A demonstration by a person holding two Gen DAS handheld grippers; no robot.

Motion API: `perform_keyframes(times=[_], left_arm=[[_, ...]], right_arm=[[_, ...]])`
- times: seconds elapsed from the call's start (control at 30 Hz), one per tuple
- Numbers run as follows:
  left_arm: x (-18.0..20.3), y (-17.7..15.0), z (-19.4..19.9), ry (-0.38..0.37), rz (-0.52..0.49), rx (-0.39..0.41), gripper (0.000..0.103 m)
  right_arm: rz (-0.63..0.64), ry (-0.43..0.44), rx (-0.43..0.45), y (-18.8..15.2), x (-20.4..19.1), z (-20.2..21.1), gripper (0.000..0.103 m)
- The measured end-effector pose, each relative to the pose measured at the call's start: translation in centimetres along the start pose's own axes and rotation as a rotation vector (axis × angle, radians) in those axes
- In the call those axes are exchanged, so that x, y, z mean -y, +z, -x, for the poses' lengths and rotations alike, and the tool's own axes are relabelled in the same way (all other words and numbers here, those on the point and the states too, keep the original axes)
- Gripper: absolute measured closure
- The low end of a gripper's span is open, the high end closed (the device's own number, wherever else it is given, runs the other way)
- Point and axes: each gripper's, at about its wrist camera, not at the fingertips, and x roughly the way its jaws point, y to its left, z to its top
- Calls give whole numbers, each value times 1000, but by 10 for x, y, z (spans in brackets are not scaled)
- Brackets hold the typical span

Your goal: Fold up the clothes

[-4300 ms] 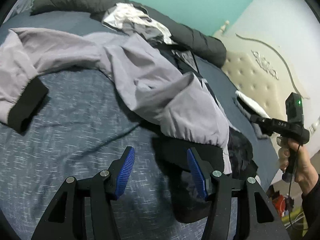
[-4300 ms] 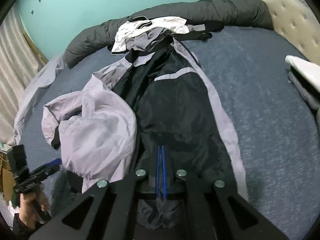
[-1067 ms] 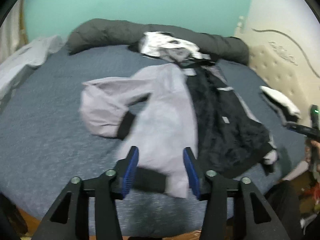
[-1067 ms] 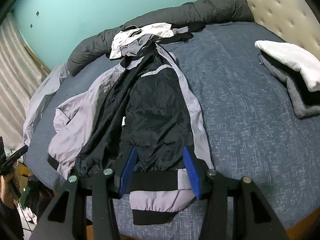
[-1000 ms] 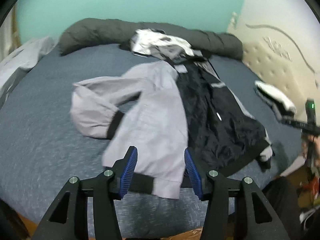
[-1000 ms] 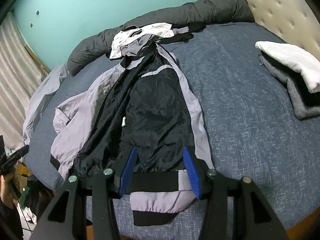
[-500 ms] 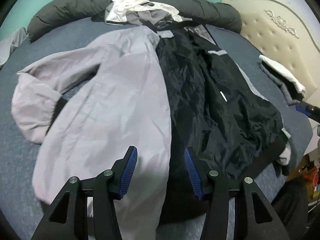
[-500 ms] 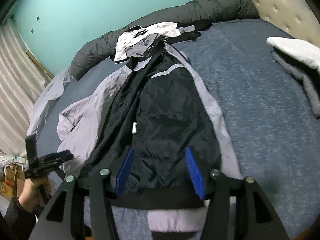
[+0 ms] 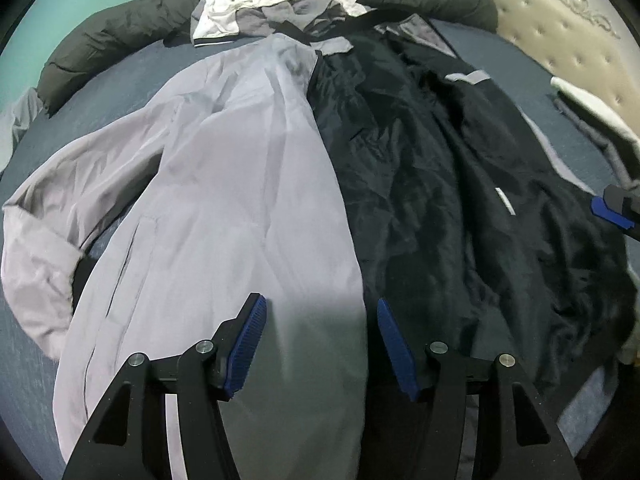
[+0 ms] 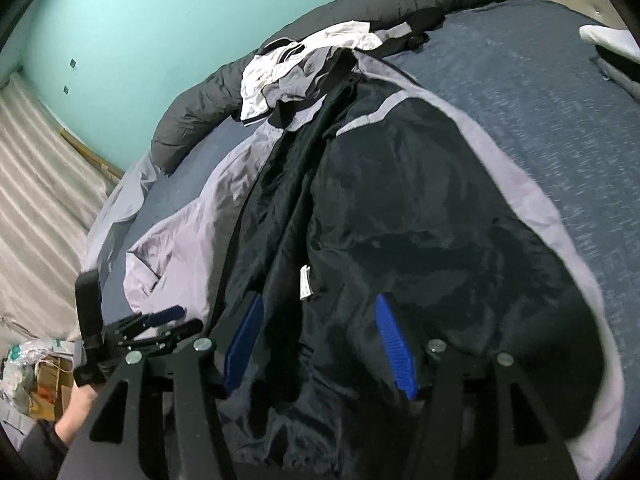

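A grey jacket with a black lining (image 9: 432,184) lies spread open on the blue bed (image 9: 120,84), collar toward the far wall. Its grey left front panel (image 9: 248,184) is turned over, outer side up, with the sleeve bunched at the left. My left gripper (image 9: 320,340) hangs open just above the panel's lower part, nothing between its blue pads. In the right wrist view my right gripper (image 10: 316,344) is open low over the black lining (image 10: 420,208), near a small white label (image 10: 305,282). Its blue fingertip (image 9: 612,212) shows at the left view's right edge.
A dark rolled duvet (image 9: 120,36) runs along the far edge of the bed, with white and grey clothes (image 9: 256,4) piled against it. Folded clothes (image 10: 612,48) sit at the right near the padded headboard (image 9: 572,36). A striped curtain (image 10: 36,184) and floor clutter (image 10: 32,372) lie left.
Both grippers have dropped closer to the jacket over the last second and stayed open. The left one moved in over the grey panel, the right one over the black lining.
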Motion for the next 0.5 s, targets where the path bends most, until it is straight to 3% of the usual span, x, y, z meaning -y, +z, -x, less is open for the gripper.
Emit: perform_keyframes(times=[0.17, 0.2, 0.27, 0.33, 0.4, 0.5], left_arm=[[-3, 12, -19, 20, -16, -19, 42], [-4, 14, -22, 20, -19, -25, 47], [-3, 19, -28, 20, -34, -39, 75], [-2, 24, -32, 27, -52, -49, 90], [-5, 28, -31, 17, -50, -49, 97], [-9, 36, -21, -16, -40, -40, 99]], right_arm=[[24, 3, 22, -5, 3, -6, 43], [35, 4, 32, -5, 1, -4, 43], [55, 6, 54, -5, -1, -1, 43], [76, 9, 75, -4, -4, 3, 43], [96, 11, 97, -4, -7, 6, 43], [97, 14, 106, -4, -7, 7, 43]])
